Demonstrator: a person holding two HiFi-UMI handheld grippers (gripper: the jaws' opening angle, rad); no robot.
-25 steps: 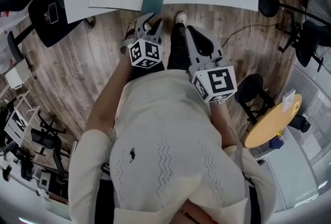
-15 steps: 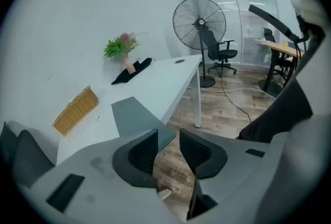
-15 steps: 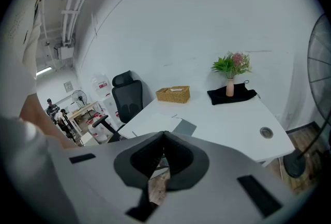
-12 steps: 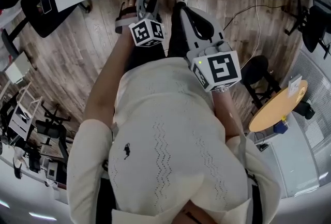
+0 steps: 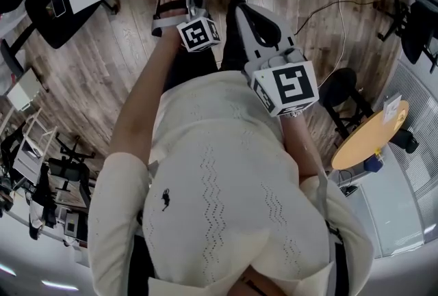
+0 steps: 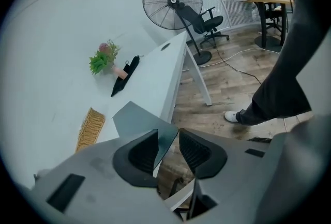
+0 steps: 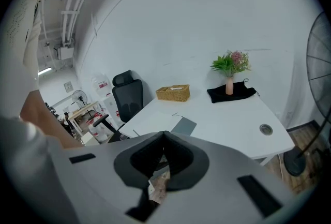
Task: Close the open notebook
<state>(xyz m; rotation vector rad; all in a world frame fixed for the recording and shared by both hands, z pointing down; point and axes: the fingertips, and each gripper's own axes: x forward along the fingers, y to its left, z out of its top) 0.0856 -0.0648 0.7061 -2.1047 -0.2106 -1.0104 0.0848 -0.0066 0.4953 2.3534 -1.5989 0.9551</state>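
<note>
Notebook [image 6: 138,120] cover's grey corner is seen, unclamped, between the parted jaws of the left gripper [image 6: 168,135]. Right gripper [image 7: 164,137] jaws are closed, empty; only its view shows the whole spread open on the far white desk [image 7: 232,114].

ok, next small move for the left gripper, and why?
Probably ease the left gripper forward onto the open notebook's grey cover on the white desk: its jaws stand apart, lined up with the cover's corner, and no grip shows yet.
</note>
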